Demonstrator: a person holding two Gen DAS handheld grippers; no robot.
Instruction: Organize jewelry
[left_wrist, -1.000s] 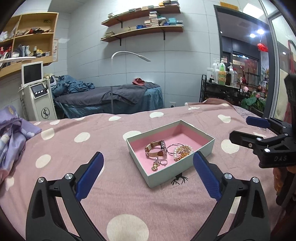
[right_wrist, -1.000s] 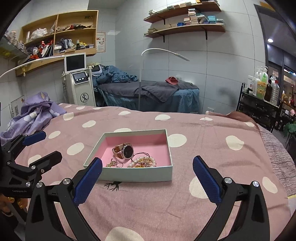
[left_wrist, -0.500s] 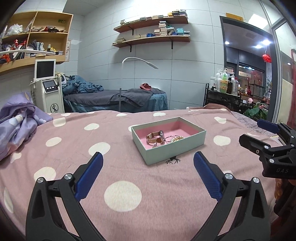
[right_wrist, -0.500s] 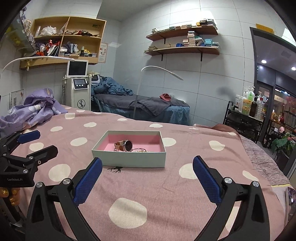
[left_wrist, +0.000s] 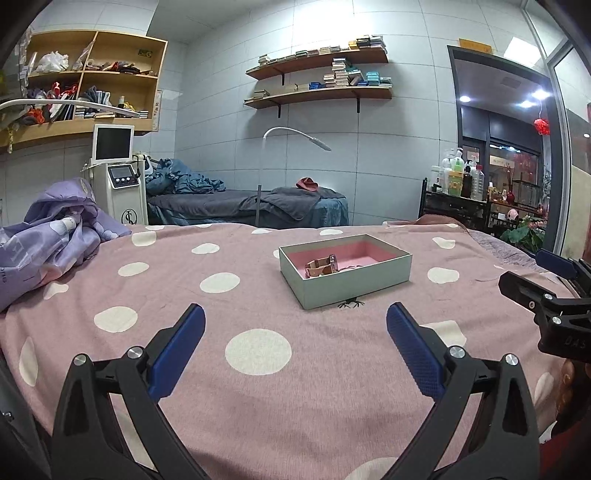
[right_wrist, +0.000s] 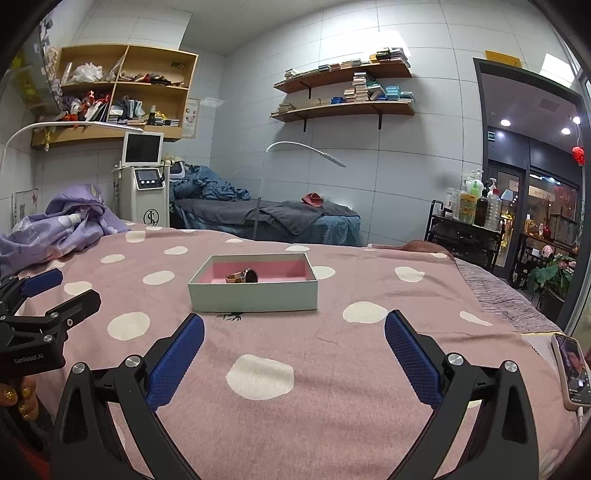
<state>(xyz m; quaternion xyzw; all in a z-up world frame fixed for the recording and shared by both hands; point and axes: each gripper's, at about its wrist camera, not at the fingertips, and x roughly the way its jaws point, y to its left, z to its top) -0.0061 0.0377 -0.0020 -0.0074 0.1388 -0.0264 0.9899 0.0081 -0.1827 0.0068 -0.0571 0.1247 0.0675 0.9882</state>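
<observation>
Pink polka-dot bedspread (left_wrist: 258, 369) fills the left wrist view. Left gripper (left_wrist: 295, 347) spread wide, empty, well short of the pale green box (left_wrist: 354, 284); watch (left_wrist: 323, 265) lies inside it. Right wrist view: right gripper (right_wrist: 293, 350) likewise released, empty, near the box; phone (right_wrist: 572, 373) far right of it.
</observation>
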